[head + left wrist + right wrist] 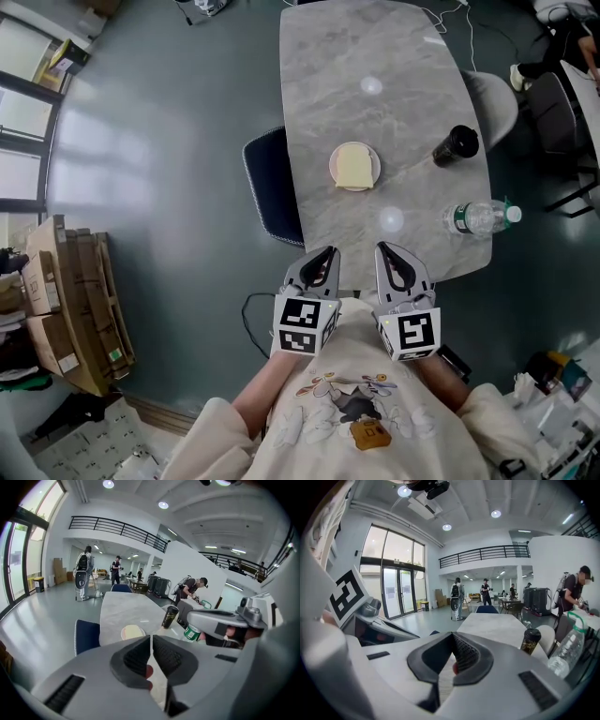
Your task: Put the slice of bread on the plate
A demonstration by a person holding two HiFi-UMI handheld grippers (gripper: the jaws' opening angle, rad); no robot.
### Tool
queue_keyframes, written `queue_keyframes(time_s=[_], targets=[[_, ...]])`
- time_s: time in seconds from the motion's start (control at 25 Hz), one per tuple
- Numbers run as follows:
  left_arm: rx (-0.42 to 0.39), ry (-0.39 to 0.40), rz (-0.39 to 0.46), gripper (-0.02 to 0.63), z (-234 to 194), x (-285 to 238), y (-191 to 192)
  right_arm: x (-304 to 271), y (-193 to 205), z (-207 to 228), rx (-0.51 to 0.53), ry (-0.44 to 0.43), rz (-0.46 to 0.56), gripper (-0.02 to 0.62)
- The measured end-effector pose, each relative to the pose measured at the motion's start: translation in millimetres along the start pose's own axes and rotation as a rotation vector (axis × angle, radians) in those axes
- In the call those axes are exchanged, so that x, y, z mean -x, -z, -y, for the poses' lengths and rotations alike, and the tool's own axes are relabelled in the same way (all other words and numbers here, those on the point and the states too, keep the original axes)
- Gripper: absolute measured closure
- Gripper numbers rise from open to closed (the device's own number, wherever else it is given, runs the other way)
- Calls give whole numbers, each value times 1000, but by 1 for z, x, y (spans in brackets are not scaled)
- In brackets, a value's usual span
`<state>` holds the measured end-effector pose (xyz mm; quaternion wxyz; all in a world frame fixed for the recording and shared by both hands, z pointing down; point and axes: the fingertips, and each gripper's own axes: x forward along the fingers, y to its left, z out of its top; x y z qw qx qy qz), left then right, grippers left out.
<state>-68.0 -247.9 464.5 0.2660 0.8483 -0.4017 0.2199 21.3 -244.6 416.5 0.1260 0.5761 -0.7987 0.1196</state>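
Two neighbours right of plate point(332, 167): dark cup point(457, 145), water bottle point(478, 217).

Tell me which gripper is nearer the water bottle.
Right. In the head view the right gripper is below and left of the water bottle. The left gripper is farther left still, on the right gripper's far side.
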Motion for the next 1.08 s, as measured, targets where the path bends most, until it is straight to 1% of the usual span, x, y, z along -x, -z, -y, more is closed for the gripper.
queue_keyframes(time_s=[0.04, 0.12, 0.28, 0.4, 0.52, 0.8, 1.08], targets=[[3, 6, -3, 584, 3, 0, 2, 1, -1, 0, 1, 9, 7, 589], [1, 12, 3, 586, 7, 2, 4, 4, 1, -3, 3, 18, 9, 589], [-17, -4, 49, 595, 9, 12, -9, 8, 1, -16, -10, 0, -1, 589], [0, -1, 59, 595, 9, 13, -10, 7, 2, -13, -10, 5, -2, 589], [-3, 2, 70, 595, 12, 15, -12, 7, 2, -10, -2, 12, 3, 589], [3, 7, 77, 595, 6, 19, -12, 8, -5, -10, -30, 37, 32, 589], [0, 15, 73, 595, 8, 10, -7, 6, 2, -5, -31, 47, 34, 589]])
